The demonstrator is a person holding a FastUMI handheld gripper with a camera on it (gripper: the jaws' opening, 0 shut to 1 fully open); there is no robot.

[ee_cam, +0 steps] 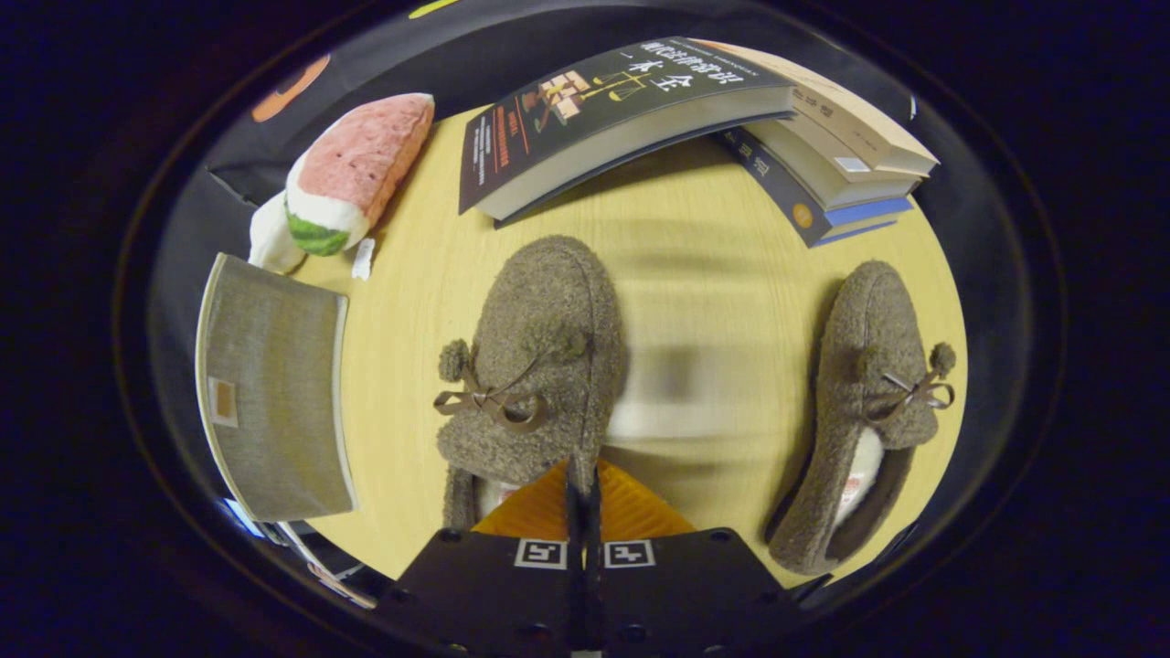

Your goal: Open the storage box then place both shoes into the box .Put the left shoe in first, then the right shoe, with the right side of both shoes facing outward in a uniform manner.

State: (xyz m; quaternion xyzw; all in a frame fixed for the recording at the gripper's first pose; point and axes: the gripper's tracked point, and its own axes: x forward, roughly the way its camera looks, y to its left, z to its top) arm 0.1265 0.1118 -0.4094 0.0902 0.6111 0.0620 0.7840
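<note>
A fuzzy brown slipper (539, 366) with a ribbon bow and pompoms sits right at my fingers, toe pointing away. My gripper (582, 480) is shut on the side edge of this slipper's opening, the fingers pressed together with the fabric rim between them. The slipper looks sharp while the table under it is smeared, so it seems raised off the wood. A second matching slipper (868, 402) lies on the table to the right, pale lining showing in its opening. The grey fabric storage box (274, 384) stands to the left of the fingers; whether it is open, I cannot tell.
The round light-wood table (713, 274) carries a stack of books (804, 137) beyond the slippers, the top one dark-covered. A plush watermelon slice (352, 174) lies at the far left, behind the box. Bare wood shows between the two slippers.
</note>
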